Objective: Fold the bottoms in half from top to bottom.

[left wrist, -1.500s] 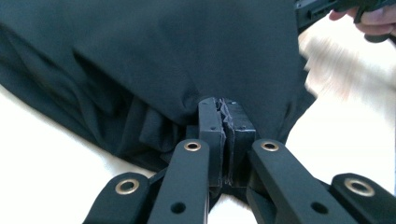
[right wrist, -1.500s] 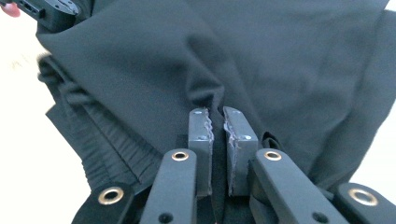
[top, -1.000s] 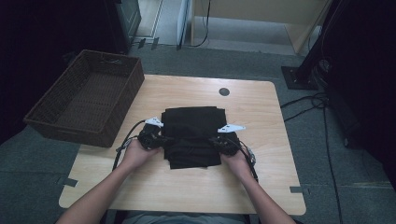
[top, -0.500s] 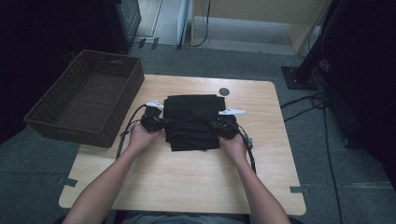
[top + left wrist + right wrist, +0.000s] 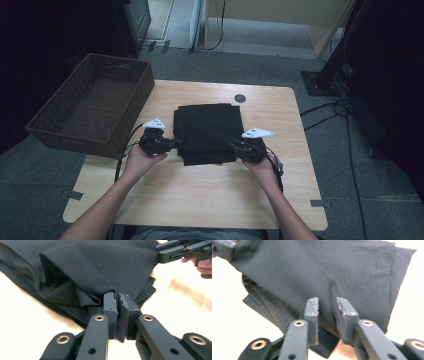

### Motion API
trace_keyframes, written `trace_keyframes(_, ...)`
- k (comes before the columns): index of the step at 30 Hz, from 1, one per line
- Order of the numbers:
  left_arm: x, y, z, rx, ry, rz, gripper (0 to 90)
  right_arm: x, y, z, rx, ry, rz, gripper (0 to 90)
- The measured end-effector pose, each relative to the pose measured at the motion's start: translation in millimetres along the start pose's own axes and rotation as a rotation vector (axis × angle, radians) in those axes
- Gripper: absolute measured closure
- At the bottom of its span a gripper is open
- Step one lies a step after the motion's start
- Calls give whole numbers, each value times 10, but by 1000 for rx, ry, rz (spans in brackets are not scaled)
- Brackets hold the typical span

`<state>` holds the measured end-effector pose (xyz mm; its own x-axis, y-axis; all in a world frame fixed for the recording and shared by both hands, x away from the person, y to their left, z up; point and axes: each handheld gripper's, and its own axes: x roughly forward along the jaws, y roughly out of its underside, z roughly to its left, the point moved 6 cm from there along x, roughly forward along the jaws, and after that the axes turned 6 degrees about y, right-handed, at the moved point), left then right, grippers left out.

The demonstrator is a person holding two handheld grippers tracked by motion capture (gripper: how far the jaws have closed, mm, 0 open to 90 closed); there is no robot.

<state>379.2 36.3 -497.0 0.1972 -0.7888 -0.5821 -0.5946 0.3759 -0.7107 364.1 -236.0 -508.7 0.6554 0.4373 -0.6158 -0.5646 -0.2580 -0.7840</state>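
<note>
The folded black cloth [image 5: 207,132] lies mid-table. It is barely pinched by the left gripper [image 5: 119,305]; the right gripper [image 5: 327,308] has just been parted (cloth between, unpressed). The fold could be dragged open.

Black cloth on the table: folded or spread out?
Folded: the black cloth lies as a compact rectangle with stacked layers along its edges.
</note>
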Motion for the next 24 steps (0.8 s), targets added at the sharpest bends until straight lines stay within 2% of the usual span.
trace_keyframes(3,-88,-1,-47,-15,0,-13,696,-95,-19,22,23,-4,-12,685)
trace_keyframes(8,-235,-122,-25,-12,-23,-41,649,-165,-176,57,25,-2,-53,709)
trace_keyframes(10,-236,-193,36,-18,-34,-35,668,-116,-241,54,32,3,-60,713)
trace_keyframes(14,-166,-339,166,-13,-41,-23,698,63,-328,31,80,-8,-50,730)
trace_keyframes(19,-54,-537,356,-2,-65,0,743,254,-365,-28,91,10,-20,723)
trace_keyframes(21,1,-628,455,-16,-72,-3,757,321,-379,-54,110,14,2,723)
trace_keyframes(24,96,-706,557,-26,-78,-3,785,410,-399,-74,99,39,16,768)
